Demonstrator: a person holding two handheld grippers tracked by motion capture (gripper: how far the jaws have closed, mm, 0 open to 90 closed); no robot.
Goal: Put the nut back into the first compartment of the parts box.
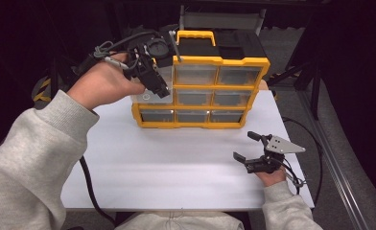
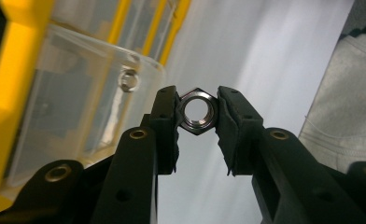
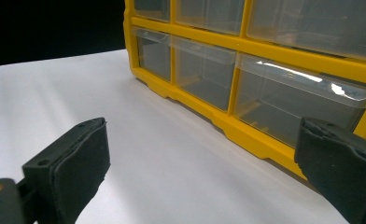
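A steel nut (image 2: 198,111) is clamped between the 2 jaws of the left gripper (image 2: 198,114), gripped on opposite flats so that its threaded hole faces the gripper's camera. In the high view the left gripper (image 1: 155,79) is held up at the left end of a yellow organiser (image 1: 224,61), level with its middle row, with the hand (image 1: 102,85) behind it and a grey sleeve (image 1: 30,148) running down to the bottom left corner. In the left gripper view a clear drawer (image 2: 85,100) is seen pulled out from the yellow frame just beside the jaws, and a small ring-shaped part (image 2: 129,80) is visible through its clear wall; whether the nut is over the drawer's opening cannot be told. The organiser stands at the far edge of a white table (image 1: 176,163), with a yellow handle (image 1: 195,34) on top and rows of clear drawers across its front. The right gripper (image 1: 251,146) is held low over the table's right side, well apart from the organiser, with its jaws spread wide and nothing between them. In the right gripper view the 2 black pads (image 3: 80,161) are seen far apart, and the bottom row of drawers (image 3: 204,70) lies beyond them.
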